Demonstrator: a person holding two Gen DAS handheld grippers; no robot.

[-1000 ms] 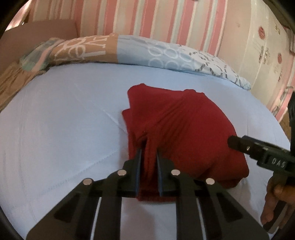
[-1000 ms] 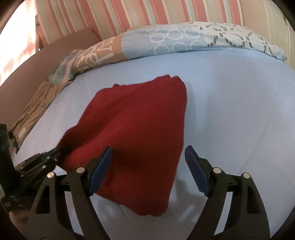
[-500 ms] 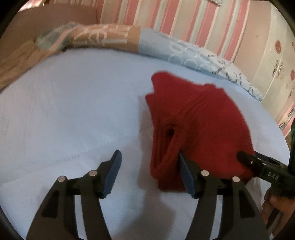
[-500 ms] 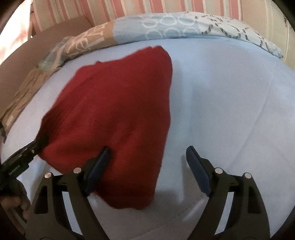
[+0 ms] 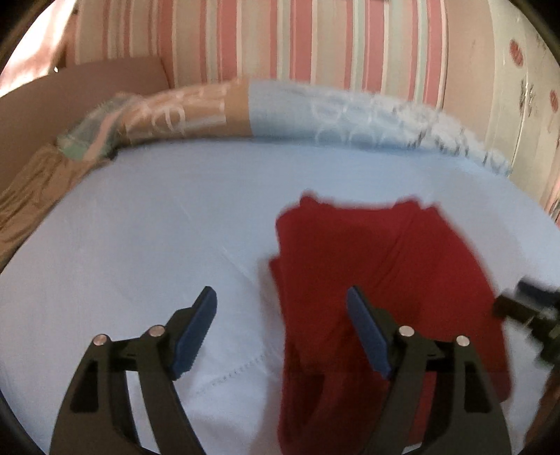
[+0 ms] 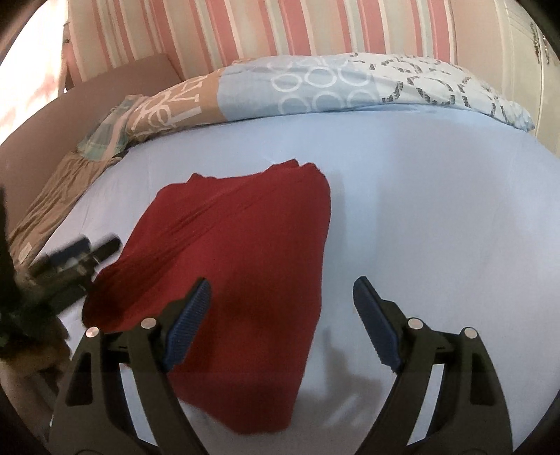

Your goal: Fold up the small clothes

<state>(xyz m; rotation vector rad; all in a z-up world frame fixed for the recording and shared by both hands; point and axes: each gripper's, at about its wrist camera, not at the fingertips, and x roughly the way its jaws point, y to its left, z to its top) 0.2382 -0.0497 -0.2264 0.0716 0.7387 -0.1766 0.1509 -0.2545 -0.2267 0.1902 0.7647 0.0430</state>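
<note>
Left wrist view: we see the red garment [image 5: 378, 280] folded on the bed [image 5: 140, 245], long axis running away from us; left gripper [image 5: 281, 327] fingers opening, empty, straddling its near-left edge. Right gripper [image 6: 281, 313] wide, empty.

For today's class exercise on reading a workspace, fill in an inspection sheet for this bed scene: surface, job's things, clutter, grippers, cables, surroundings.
Surface: pale blue bed sheet, smooth, with a stitched seam.
Job's things: red garment, folded, lying flat on the sheet.
Clutter: patterned duvet bunched along the far edge; tan cloth at the far left.
Grippers: left hand-held gripper jaws opening, the garment's left edge between them but not pinched; right hand-held gripper open over the garment's right edge, holding nothing.
Cables: nothing seen.
Surroundings: pink striped wall, brown headboard.
</note>
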